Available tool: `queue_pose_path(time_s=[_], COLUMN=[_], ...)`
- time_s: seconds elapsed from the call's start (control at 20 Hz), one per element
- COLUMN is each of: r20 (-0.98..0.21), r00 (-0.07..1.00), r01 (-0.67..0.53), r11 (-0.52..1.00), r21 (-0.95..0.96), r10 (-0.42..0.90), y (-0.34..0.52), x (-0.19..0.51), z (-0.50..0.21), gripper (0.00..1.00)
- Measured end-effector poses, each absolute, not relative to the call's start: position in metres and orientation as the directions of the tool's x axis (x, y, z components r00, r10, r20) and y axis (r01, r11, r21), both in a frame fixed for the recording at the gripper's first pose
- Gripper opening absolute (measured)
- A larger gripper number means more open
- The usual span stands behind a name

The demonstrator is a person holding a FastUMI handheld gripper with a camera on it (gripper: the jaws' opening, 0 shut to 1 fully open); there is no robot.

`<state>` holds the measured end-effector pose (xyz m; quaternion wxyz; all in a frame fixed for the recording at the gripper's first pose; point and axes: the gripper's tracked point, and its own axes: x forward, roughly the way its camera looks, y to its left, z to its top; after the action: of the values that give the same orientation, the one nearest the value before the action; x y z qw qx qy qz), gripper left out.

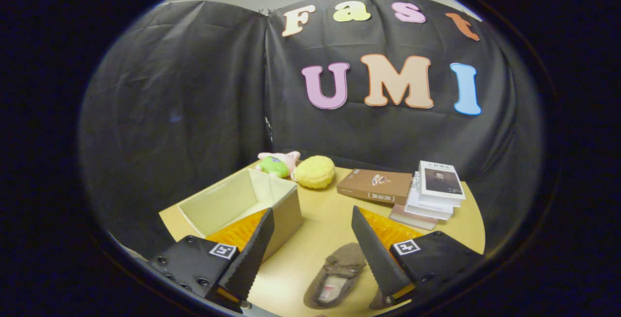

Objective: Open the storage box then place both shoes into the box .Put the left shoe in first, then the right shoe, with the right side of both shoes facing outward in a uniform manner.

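Two spread fingers (310, 220) above shoe (335, 275), beside open storage box (242, 200).

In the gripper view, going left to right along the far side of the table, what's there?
Green and pink plush toy → yellow sponge ball → brown book → stack of books. The gripper is open, nearer than these.

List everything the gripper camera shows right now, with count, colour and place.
storage box: 1, cream, open and empty, on the table ahead of the left finger
shoe: 1, grey-brown, between the fingers, near the right one
plush toy: 1, pink and green, beyond the box
yellow ball: 1, beside the toy
brown book: 1, lying flat
book stack: 1, mostly white, right of the brown book
table: 1, yellow
gripper: 1, fingers open, holding nothing
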<state>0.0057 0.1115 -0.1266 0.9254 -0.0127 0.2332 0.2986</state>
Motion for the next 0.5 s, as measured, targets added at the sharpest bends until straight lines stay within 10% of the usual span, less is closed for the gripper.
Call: queue_pose_path(time_s=[0.5], r20=[-0.654], r00=[0.625], r01=[-0.510], r11=[0.857], r21=[0.071], r10=[0.426], y=[0.044], x=[0.001], z=[-0.265], gripper=[1.00])
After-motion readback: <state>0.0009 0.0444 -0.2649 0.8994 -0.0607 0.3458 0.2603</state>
